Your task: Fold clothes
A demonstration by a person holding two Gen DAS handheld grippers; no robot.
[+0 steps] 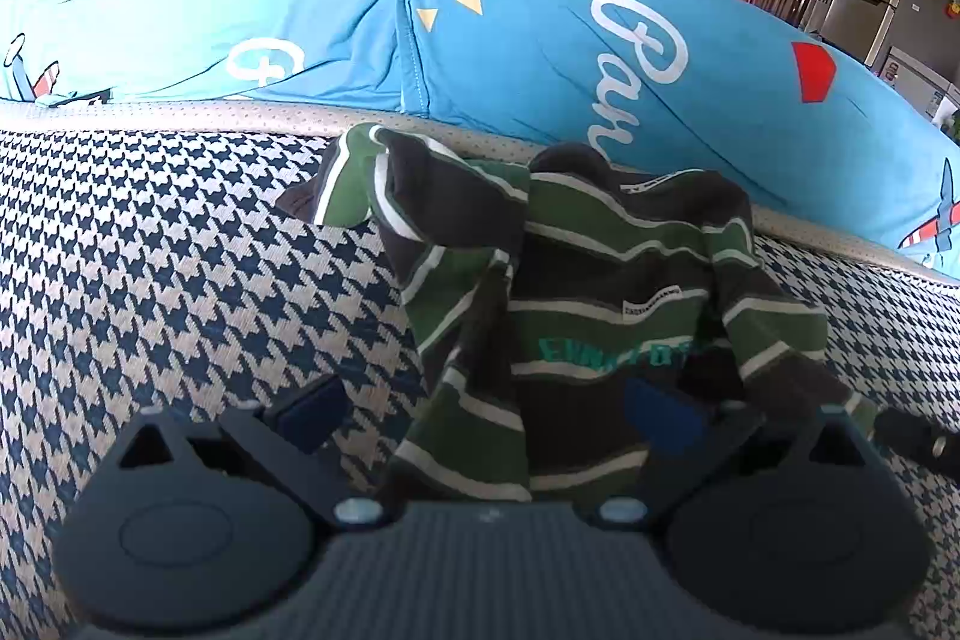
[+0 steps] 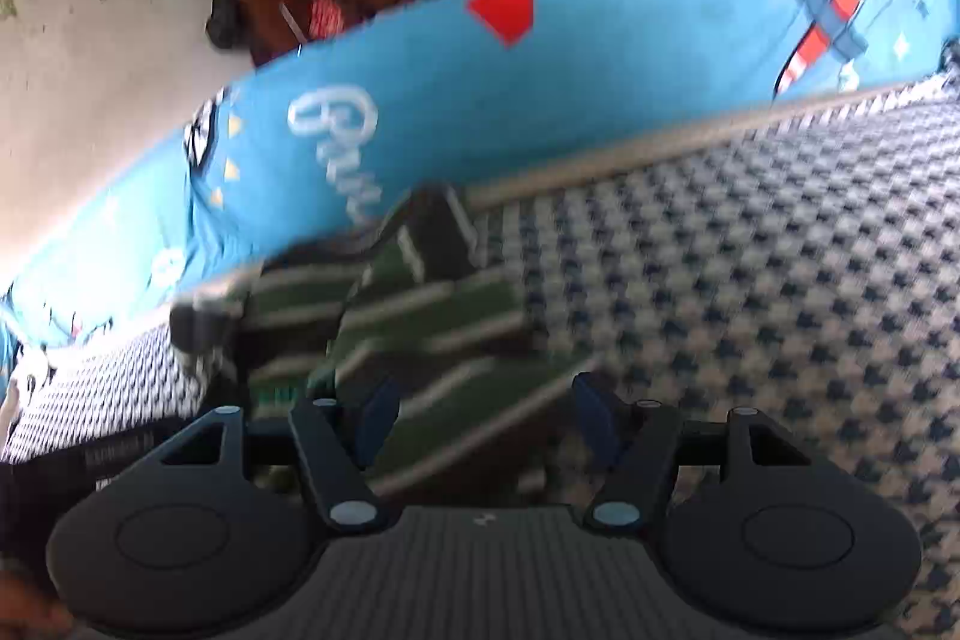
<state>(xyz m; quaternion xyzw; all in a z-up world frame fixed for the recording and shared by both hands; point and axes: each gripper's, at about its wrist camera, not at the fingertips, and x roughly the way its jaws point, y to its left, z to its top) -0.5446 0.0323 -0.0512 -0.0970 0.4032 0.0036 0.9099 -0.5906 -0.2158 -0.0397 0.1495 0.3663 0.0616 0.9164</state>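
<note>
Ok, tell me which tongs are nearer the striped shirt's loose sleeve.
Left. The left tongs sit open at the shirt's hem below the sleeve; the right tongs straddle its opposite edge.

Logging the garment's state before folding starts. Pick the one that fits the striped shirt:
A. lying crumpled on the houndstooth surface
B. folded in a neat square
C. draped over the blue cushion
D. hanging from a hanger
A: the green striped shirt lies bunched and wrinkled on the houndstooth surface, in front of the blue cushion.

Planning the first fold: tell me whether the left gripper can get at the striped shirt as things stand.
Probably yes. The left gripper is open, and the crumpled striped shirt lies directly ahead on the houndstooth cover, its near edge reaching between the fingers. Nothing blocks the way.
</note>
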